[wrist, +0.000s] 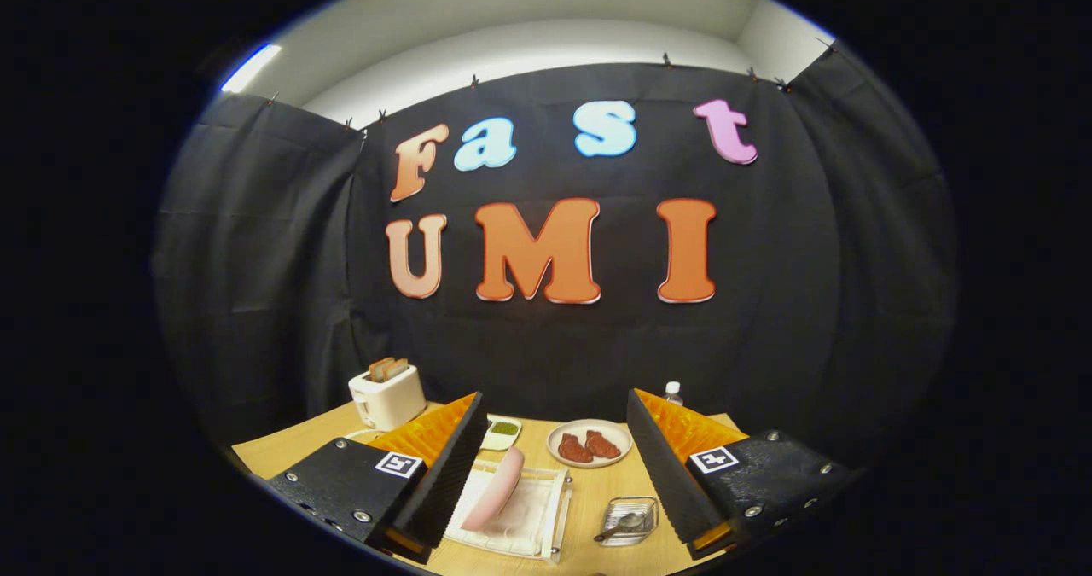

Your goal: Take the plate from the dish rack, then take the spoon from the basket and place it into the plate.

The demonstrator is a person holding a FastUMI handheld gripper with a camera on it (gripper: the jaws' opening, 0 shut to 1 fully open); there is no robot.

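My gripper (554, 422) hangs above the wooden table (290, 448) with its fingers wide apart and nothing between them. Below and between the fingers, nearer the left one, a pink plate (495, 489) stands on edge in a white dish rack (520, 508). Just right of the rack, close to the right finger, sits a small clear basket (630, 520) with a metal spoon (621, 526) lying in it.
A white toaster (388, 395) with bread slices stands at the back left. A small dish of green food (503, 431) and a round plate with brown meat pieces (589, 444) lie beyond the rack. A water bottle (673, 392) peeks out behind the right finger.
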